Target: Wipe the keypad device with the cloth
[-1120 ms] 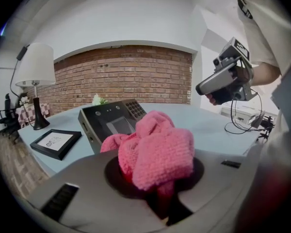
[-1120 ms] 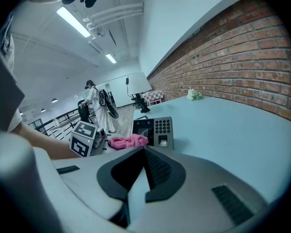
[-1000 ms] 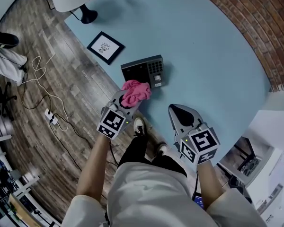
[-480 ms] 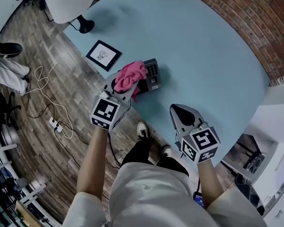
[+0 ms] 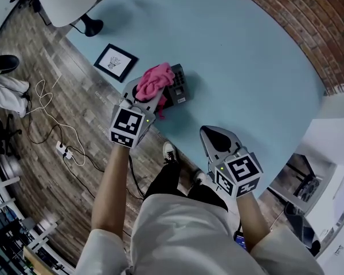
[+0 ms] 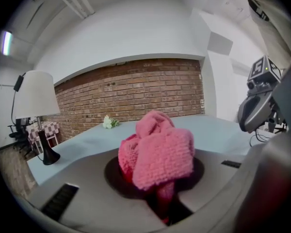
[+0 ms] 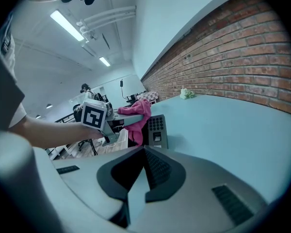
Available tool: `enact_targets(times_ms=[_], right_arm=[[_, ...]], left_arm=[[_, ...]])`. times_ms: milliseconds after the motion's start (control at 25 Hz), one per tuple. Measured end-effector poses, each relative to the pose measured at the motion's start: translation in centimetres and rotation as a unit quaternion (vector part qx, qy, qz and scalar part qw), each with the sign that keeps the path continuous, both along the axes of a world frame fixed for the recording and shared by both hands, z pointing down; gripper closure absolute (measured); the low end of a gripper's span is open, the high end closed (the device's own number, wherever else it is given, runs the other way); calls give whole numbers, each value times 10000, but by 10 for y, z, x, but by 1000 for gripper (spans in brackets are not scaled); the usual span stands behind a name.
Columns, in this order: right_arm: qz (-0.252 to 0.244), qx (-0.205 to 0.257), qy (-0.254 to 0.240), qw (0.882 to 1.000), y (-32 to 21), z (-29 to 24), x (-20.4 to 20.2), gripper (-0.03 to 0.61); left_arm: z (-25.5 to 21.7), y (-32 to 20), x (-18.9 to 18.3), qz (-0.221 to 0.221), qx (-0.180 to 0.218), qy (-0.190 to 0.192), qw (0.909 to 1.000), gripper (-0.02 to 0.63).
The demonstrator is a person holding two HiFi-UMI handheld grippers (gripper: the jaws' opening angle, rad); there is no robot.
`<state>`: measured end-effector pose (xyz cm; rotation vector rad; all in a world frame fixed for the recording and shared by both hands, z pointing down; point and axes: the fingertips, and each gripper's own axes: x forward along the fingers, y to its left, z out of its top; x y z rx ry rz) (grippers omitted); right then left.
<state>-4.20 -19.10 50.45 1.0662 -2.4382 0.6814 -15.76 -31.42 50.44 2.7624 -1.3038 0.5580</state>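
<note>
Keypad device (image 5: 178,88) crosswise, keypad end rightward

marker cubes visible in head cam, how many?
2. One marker cube sits on the left gripper, just below the pink cloth it grips. The second marker cube sits on the right gripper, lower right. None looks hidden.

bright even indoor light, ceiling strip lights (image 7: 68,22) glaring, strong fisheye bending and dark corners, near parts soft
</note>
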Motion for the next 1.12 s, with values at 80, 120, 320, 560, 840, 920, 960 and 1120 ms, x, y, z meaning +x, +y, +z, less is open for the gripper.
enact_targets(times_ms=[80,120,320,560,840,920,960,1120], right_arm=[[0,3,-2,10000,-1,0,0,565],[0,3,0,10000,-2,0,0,565],[10,-27,23,10000,-1,2,3,565],[52,-77,56,9999,1,6,7,565],[115,-116,66,9998,6,10,10,565],[135,-121,66,9998,8,11,12,565],[145,-126,66,9998,9,11,13,565],[188,-151,82,9997,10,13,16,565]], left_arm=[[6,5,5,91,-4,-131,9999,502],[10,8,8,137,-33,-197,9997,502],[31,27,17,329,-320,-263,9986,502],[49,41,22,440,-469,-327,9974,502],[66,55,30,623,-590,-596,9945,502],[71,61,33,659,-651,-624,9937,502],[74,64,34,678,-683,-634,9933,502],[84,71,38,711,-838,-552,9924,502]])
